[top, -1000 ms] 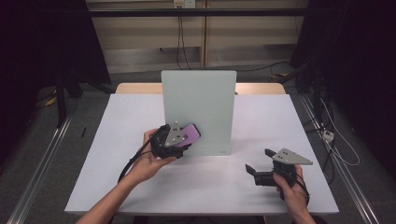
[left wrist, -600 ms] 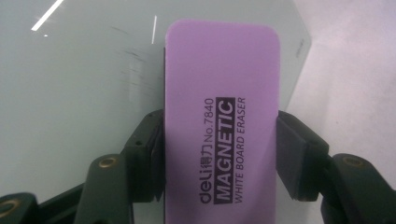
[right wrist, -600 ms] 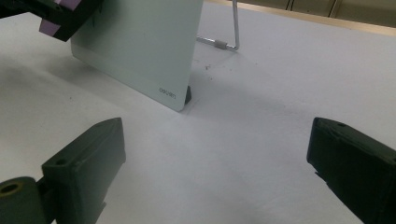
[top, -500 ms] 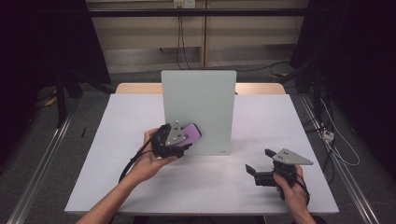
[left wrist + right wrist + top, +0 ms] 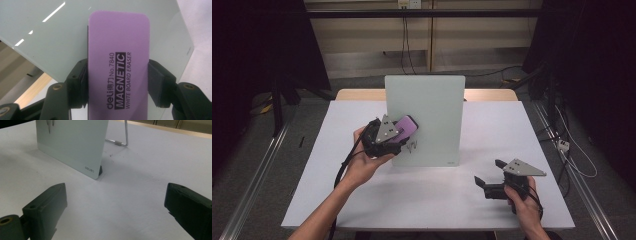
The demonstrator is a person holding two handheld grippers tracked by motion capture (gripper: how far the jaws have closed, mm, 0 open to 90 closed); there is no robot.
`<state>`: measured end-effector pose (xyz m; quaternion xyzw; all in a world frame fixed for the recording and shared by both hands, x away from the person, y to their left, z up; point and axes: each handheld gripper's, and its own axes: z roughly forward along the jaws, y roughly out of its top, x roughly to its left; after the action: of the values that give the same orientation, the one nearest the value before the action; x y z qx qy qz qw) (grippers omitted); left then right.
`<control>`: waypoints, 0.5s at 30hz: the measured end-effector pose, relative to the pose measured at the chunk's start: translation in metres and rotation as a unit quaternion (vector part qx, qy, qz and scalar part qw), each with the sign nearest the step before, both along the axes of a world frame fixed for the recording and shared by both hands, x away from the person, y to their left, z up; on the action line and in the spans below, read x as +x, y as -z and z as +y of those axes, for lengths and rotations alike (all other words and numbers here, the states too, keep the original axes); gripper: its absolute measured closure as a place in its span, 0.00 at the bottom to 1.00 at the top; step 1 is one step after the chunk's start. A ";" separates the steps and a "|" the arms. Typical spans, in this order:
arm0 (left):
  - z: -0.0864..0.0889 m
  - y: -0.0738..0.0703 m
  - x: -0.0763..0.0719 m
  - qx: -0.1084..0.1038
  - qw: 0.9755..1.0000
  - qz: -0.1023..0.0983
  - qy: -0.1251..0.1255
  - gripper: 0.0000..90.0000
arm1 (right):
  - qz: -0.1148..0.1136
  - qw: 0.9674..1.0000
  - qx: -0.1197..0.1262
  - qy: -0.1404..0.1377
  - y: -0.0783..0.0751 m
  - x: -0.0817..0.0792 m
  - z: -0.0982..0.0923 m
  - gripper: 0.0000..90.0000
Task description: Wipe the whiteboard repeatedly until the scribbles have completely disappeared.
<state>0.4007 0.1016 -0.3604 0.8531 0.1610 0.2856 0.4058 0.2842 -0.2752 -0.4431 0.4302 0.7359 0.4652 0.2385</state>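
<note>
A pale green glass whiteboard (image 5: 427, 117) stands upright on its wire stand in the middle of the white table. My left gripper (image 5: 399, 131) is shut on a purple magnetic whiteboard eraser (image 5: 406, 127), its pads clamped on the eraser's two long sides (image 5: 117, 65). The eraser lies against the board's left part, just above a small dark scribble (image 5: 412, 147). My right gripper (image 5: 486, 181) rests near the table's front right, jaws wide apart with nothing between them (image 5: 115, 205). In the right gripper view the whiteboard's lower corner (image 5: 92, 168) is ahead on the left.
The white table (image 5: 342, 190) has a wooden strip along its far edge. Behind the board its wire stand (image 5: 122, 137) reaches onto the tabletop. Dark stands and cables line the floor on both sides.
My left gripper has carried the eraser slightly upward along the board's face. The right gripper has kept still.
</note>
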 end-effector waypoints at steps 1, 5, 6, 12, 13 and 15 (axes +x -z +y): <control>-0.001 0.001 0.000 -0.001 1.000 -0.003 0.002 0.46 | 0.000 1.000 0.000 0.000 0.000 0.000 0.000 0.05; -0.004 0.006 -0.002 0.009 1.000 -0.002 0.009 0.46 | 0.002 1.000 0.001 0.000 0.000 0.000 0.001 0.05; -0.005 0.009 -0.003 0.011 1.000 -0.001 0.010 0.45 | 0.003 1.000 0.001 0.000 0.000 0.000 0.001 0.05; -0.014 0.020 -0.008 0.028 0.999 0.006 0.029 0.45 | 0.002 1.000 0.002 0.000 0.000 0.000 0.001 0.05; -0.016 0.023 -0.008 0.034 0.999 0.007 0.036 0.46 | 0.002 1.000 0.002 -0.001 0.000 0.000 0.001 0.05; -0.020 0.029 -0.011 0.042 0.998 0.013 0.046 0.46 | 0.002 1.000 0.002 -0.001 0.000 0.000 0.001 0.05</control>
<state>0.3900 0.0813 -0.3890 0.8797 0.1151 0.2621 0.3798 0.2838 -0.2743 -0.4431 0.4310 0.7357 0.4662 0.2358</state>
